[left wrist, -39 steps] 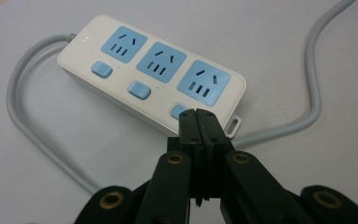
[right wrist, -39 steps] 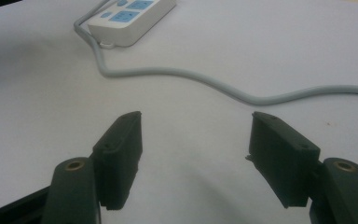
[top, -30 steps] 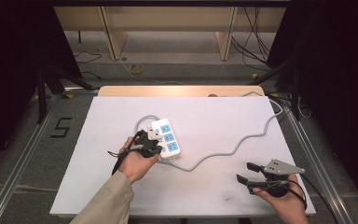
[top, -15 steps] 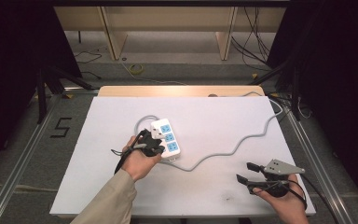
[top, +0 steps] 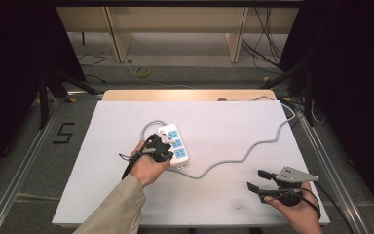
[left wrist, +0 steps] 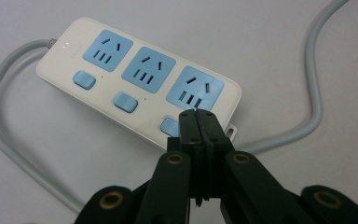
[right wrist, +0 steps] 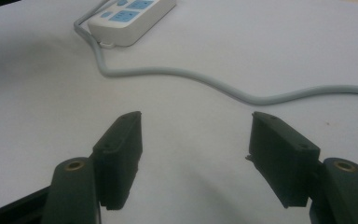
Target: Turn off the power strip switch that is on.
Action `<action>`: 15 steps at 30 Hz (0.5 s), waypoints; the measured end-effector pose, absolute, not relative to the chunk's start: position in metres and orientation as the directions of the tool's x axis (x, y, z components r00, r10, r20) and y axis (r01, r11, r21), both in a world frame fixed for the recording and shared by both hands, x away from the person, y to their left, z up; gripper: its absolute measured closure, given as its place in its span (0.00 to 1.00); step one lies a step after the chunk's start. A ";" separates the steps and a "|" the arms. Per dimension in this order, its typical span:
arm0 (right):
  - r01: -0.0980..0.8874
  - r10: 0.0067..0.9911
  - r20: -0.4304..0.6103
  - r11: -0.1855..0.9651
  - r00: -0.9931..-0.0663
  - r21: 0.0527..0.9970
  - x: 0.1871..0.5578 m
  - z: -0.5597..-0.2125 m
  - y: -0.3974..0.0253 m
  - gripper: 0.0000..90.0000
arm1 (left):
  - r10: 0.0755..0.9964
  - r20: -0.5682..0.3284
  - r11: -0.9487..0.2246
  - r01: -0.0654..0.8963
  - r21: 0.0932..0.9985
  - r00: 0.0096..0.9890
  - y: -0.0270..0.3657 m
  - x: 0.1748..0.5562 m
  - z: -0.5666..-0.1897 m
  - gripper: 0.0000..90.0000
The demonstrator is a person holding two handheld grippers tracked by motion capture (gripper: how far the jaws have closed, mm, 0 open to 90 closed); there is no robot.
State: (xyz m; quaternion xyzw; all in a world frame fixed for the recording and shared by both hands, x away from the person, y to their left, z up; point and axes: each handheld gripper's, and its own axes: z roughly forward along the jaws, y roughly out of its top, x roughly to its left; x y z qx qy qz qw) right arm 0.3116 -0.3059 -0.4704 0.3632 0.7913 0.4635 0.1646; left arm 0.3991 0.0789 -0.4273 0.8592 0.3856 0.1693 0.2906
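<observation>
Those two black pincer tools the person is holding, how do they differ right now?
The left hand-held gripper has its jaws pressed shut, holding nothing; the right hand-held gripper has its jaws spread wide. The left one sits at the power strip, tips over a blue switch; the right one is off by itself over bare table. Both are black.

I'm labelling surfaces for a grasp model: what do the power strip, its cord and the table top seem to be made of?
Power strip: looks like smooth, slightly glossy white plastic with matte blue socket faces and buttons. Cord: grey, flexible, probably rubbery or PVC sheath, since it lies in loose curves. Table top: flat, matte white sheet; material unclear.
</observation>
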 end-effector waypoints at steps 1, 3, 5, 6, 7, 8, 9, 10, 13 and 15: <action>0.421 0.727 0.076 0.307 -0.682 0.854 0.312 -0.471 -0.306 0.40 | 0.760 0.067 -0.536 0.565 0.627 0.647 0.078 0.400 -0.428 1.00; 0.421 0.728 0.074 0.307 -0.681 0.853 0.312 -0.470 -0.306 0.40 | 0.757 0.067 -0.541 0.567 0.621 0.650 0.076 0.401 -0.428 1.00; 0.420 0.729 0.073 0.307 -0.681 0.854 0.312 -0.470 -0.306 0.40 | 0.753 0.069 -0.547 0.565 0.618 0.654 0.074 0.402 -0.427 1.00; 0.420 0.728 0.074 0.306 -0.681 0.855 0.312 -0.470 -0.306 0.40 | 0.753 0.070 -0.548 0.565 0.617 0.654 0.074 0.403 -0.427 1.00; 0.420 0.728 0.075 0.306 -0.682 0.854 0.312 -0.470 -0.306 0.40 | 0.751 0.071 -0.551 0.564 0.615 0.657 0.073 0.403 -0.427 1.00; 0.421 0.728 0.074 0.307 -0.681 0.854 0.312 -0.470 -0.306 0.40 | 0.750 0.070 -0.553 0.565 0.612 0.658 0.072 0.403 -0.427 1.00; 0.421 0.729 0.074 0.306 -0.681 0.854 0.312 -0.470 -0.306 0.40 | 0.750 0.069 -0.553 0.565 0.612 0.658 0.071 0.404 -0.426 1.00; 0.421 0.729 0.074 0.306 -0.681 0.854 0.312 -0.470 -0.306 0.40 | 0.749 0.070 -0.555 0.565 0.611 0.659 0.071 0.404 -0.426 1.00; 0.421 0.728 0.075 0.307 -0.682 0.854 0.311 -0.470 -0.306 0.40 | 0.746 0.072 -0.561 0.566 0.605 0.662 0.069 0.406 -0.425 1.00; 0.421 0.727 0.076 0.306 -0.682 0.854 0.311 -0.470 -0.306 0.40 | 0.748 0.071 -0.558 0.569 0.604 0.659 0.068 0.407 -0.424 1.00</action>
